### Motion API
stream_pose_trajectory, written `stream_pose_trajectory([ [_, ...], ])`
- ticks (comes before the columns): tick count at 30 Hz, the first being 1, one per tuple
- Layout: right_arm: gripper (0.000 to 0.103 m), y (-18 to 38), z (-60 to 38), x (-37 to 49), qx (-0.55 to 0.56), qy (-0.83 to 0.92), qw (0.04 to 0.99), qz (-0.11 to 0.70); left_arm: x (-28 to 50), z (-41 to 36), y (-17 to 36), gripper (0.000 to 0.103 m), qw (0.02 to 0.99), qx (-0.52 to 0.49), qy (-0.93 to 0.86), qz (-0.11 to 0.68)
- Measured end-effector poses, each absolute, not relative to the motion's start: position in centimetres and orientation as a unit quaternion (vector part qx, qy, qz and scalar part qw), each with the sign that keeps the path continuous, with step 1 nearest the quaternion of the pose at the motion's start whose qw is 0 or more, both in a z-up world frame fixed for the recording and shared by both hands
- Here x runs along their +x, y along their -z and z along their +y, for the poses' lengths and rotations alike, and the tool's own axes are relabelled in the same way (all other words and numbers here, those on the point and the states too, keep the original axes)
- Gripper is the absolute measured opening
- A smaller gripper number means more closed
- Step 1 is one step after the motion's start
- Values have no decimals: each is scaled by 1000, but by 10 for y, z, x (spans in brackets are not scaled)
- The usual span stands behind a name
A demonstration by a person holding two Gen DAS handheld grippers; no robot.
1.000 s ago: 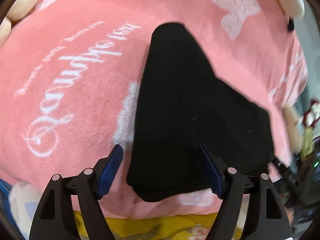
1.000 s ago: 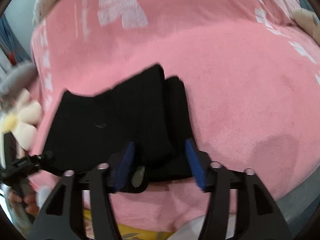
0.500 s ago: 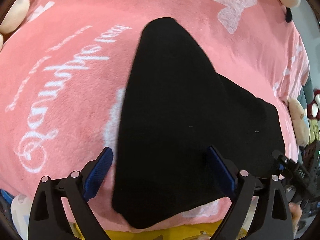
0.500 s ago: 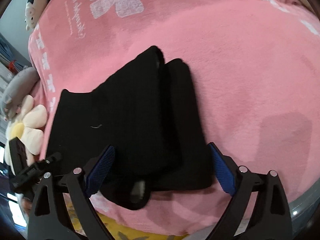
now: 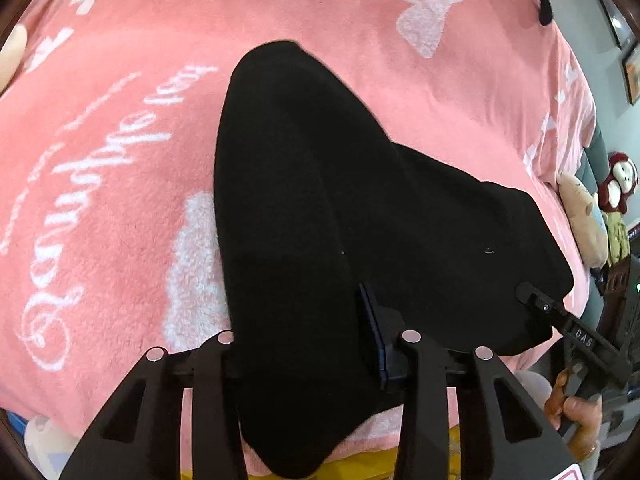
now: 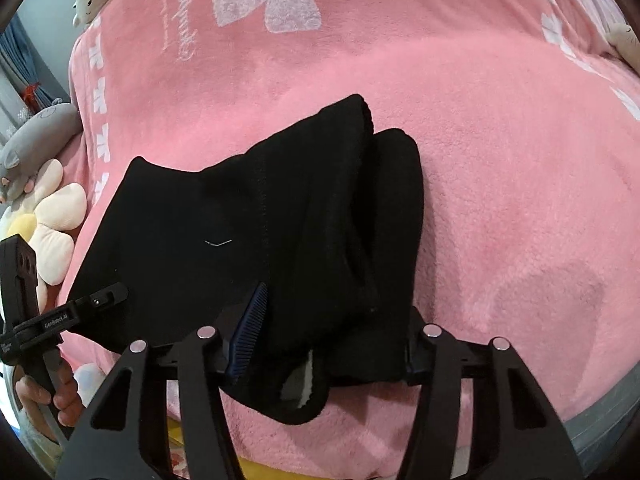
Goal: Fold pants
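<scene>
The black pants (image 5: 320, 220) lie partly folded on the pink blanket (image 5: 100, 160). The left gripper (image 5: 304, 344) and the right gripper (image 6: 332, 332) each have their jaws around the near edge of the fabric; whether they pinch it, I cannot tell.

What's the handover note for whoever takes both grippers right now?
Left gripper: jaws straddle the near end of the black pants, cloth bunched between them; a firm clamp is not clear.
Right gripper: the same, around the pants' near right edge, by a patch of pale lining.
Pants lie partly folded, layers overlapping, on the pink blanket.
Left to do: confirm both grips, lift the near end, fold it away, flatten.
</scene>
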State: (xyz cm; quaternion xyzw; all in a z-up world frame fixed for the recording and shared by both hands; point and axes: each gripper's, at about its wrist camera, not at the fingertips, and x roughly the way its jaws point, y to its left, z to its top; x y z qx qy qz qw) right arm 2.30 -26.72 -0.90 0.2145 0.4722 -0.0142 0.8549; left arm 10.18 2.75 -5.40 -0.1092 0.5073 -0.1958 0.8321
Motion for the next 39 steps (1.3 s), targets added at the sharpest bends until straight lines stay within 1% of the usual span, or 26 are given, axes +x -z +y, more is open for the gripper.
stream_pose_trajectory([
  [1,56,9,-268,22,216,14,855,472,103,29,56,44,830,-113,192,511],
  [2,57,11,-269,23,219,13,854,473,105,28,58,53,827,-114,188,517],
  [3,60,13,-271,23,225,13,852,472,109,27,61,59,823,-120,190,521],
  [4,62,14,-273,22,232,11,851,472,112,26,62,61,822,-125,192,522],
  [5,63,15,-274,23,236,11,850,472,112,23,62,68,821,-125,194,522],
  [6,64,17,-275,24,241,10,848,471,113,17,61,72,821,-116,196,523],
  [8,64,19,-277,26,251,6,846,470,110,10,62,73,827,-101,188,520],
  [9,63,20,-278,26,255,5,846,469,109,7,62,72,830,-93,185,517],
  [10,59,20,-278,27,256,4,846,468,109,5,61,72,833,-90,184,515],
  [11,56,19,-277,27,255,1,847,466,109,5,60,64,835,-93,182,511],
  [12,49,18,-276,27,252,-1,849,465,109,6,60,53,835,-97,181,510],
  [14,42,9,-271,24,241,-4,854,461,109,15,57,37,832,-114,183,511],
  [15,41,4,-270,23,242,-4,855,458,110,17,55,32,830,-118,184,513],
  [18,40,-11,-264,17,243,-6,859,451,103,23,47,24,828,-126,182,515],
  [24,39,-26,-260,-7,252,-13,855,454,73,23,31,22,826,-103,183,523],
  [28,39,-17,-258,-23,258,-8,846,466,54,26,36,22,821,-100,174,534],
  [32,40,5,-265,-27,276,-1,839,470,54,23,47,26,819,-100,164,540],
  [39,42,11,-264,-30,275,-5,842,463,60,15,51,30,820,-96,159,541],
])
